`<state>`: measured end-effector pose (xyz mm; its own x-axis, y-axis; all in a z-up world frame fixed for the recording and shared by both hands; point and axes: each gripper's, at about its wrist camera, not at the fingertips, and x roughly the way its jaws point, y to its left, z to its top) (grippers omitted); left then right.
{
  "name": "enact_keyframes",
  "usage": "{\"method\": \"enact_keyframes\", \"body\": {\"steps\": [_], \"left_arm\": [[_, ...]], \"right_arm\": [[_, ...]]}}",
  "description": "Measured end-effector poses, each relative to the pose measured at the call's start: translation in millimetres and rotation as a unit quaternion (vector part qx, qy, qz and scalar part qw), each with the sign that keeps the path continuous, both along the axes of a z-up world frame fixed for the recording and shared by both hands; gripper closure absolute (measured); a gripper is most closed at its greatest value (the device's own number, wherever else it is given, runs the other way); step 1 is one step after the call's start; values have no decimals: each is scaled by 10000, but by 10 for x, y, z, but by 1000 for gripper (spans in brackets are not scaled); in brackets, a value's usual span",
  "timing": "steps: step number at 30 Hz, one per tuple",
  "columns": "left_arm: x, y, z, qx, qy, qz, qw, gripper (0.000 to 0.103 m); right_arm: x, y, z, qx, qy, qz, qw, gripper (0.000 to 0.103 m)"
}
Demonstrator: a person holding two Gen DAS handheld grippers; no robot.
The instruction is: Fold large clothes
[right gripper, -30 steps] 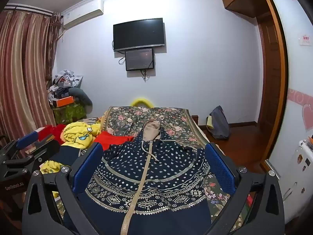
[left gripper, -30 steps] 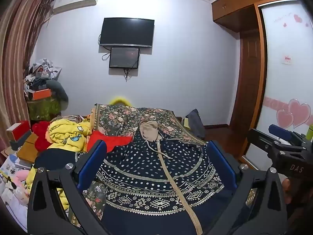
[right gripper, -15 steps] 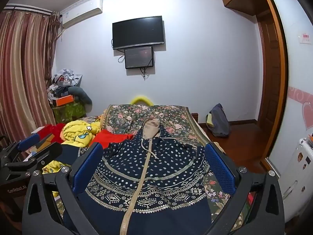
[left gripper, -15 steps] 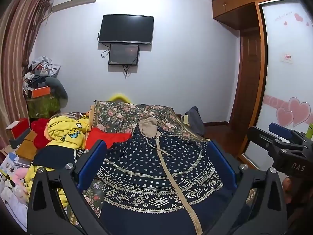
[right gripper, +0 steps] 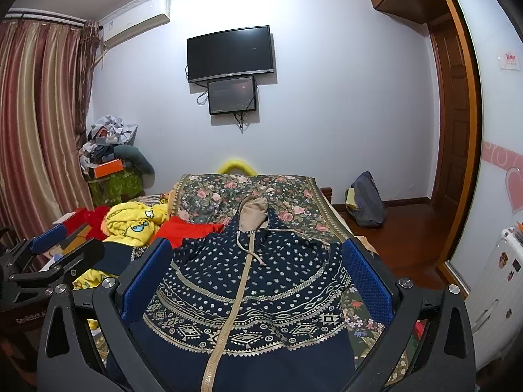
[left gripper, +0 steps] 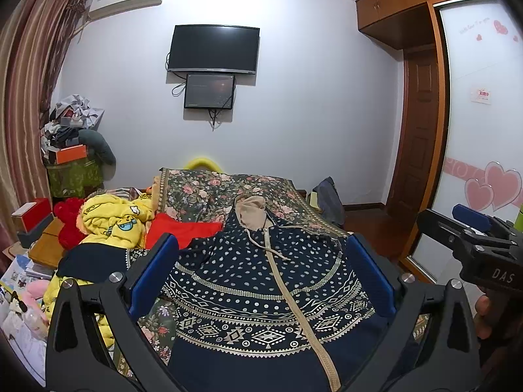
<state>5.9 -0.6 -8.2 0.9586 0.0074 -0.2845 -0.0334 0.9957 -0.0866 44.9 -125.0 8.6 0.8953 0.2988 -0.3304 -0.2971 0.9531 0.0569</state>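
Note:
A dark blue hooded zip jacket point(left gripper: 258, 281) with white dots, gold pattern bands and a beige hood lies flat, front up, on the floral bedspread point(left gripper: 209, 192); it also shows in the right wrist view point(right gripper: 248, 287). My left gripper point(left gripper: 261, 261) is open and empty, held above the jacket's lower part. My right gripper point(right gripper: 255, 261) is open and empty, held above the same part, a little to the right. Each gripper shows at the edge of the other's view.
A yellow cartoon garment point(left gripper: 114, 219), a red cloth point(left gripper: 183, 232) and a dark garment point(left gripper: 91, 258) lie left of the jacket. Boxes and clutter stand at the left by the curtain point(right gripper: 39, 130). A bag point(right gripper: 366, 202) sits on the wooden floor at the right.
Both grippers have tilted slightly, so the scene sits a little lower and closer in view. The jacket has not moved. Both grippers stay open.

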Motion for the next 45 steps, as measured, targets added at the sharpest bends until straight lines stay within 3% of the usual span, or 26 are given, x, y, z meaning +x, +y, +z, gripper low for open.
{"method": "enact_keyframes", "body": {"steps": [45], "left_arm": [[44,48,-40,-66,51,129,9999,0]], "right_arm": [[72,29,43,71,30,142,9999,0]]}}
